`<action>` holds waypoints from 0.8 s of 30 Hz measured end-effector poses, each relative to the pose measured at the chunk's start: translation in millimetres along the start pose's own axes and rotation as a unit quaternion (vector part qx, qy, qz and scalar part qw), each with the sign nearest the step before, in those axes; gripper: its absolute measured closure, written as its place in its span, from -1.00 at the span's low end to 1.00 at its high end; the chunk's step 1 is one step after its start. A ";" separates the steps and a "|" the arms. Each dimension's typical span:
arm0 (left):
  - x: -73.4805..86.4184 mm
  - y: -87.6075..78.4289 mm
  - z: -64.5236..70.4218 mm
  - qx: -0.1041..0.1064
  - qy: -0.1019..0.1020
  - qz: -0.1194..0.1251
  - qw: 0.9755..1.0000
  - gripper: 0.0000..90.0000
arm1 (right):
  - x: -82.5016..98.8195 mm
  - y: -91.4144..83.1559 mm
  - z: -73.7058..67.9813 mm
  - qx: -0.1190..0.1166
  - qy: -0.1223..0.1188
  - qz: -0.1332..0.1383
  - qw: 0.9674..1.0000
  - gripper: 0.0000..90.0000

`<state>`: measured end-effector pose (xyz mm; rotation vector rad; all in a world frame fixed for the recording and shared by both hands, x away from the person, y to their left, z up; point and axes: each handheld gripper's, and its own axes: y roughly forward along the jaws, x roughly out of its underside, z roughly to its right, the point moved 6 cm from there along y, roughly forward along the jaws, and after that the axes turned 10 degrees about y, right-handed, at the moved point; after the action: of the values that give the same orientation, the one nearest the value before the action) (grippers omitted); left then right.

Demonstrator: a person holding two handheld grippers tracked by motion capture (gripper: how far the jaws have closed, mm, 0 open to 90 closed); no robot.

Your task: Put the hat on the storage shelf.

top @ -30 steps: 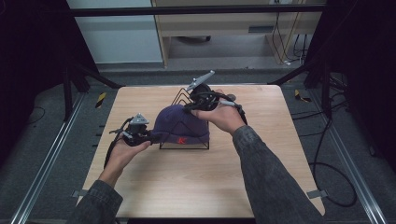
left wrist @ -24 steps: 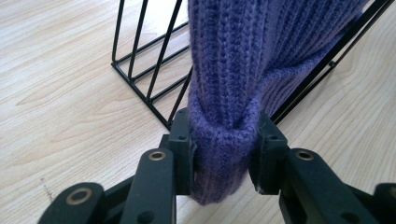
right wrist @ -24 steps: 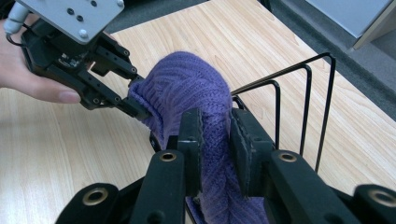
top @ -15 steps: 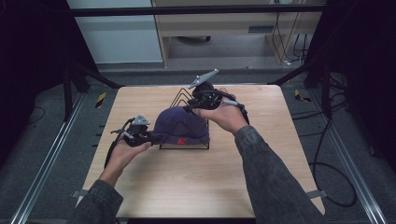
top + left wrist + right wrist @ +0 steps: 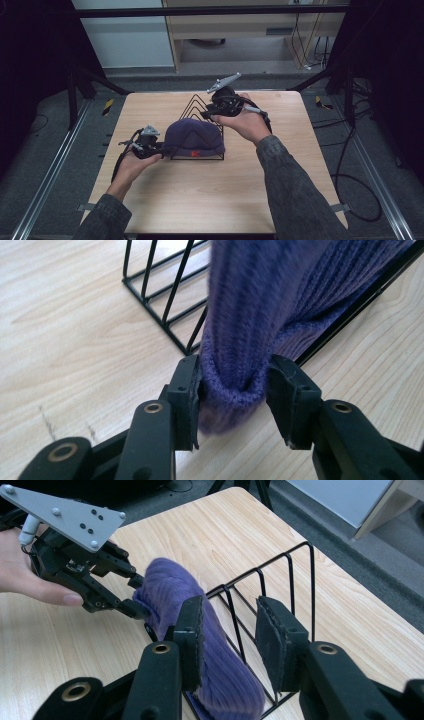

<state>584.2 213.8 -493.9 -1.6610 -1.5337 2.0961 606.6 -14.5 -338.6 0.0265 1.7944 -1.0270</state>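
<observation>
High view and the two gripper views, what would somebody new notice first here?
A purple knit cap draped over a black wire rack in the middle of the wooden table catches the eye first. The left gripper has the cap's rolled edge between its jaws, which have just been opening. The right gripper, its jaws also just opening, stands at the cap's far side, with cap fabric by one pad and rack wires in the gap.

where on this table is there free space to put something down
Free: the near strip of the table between the forearms, and its right side beyond the right hand-held gripper. Crowded: the middle, with the hat on the wire rack and the left hand-held gripper.
</observation>
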 end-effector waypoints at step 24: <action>13.3 -28.4 14.7 -0.041 -0.011 0.034 0.999 -0.25 | 2.1 -19.7 4.4 0.023 0.007 0.004 1.000 0.07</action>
<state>553.3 226.3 -484.3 -1.7469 -1.6129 2.1194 600.0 -30.8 -328.4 0.0703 1.7817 -1.0641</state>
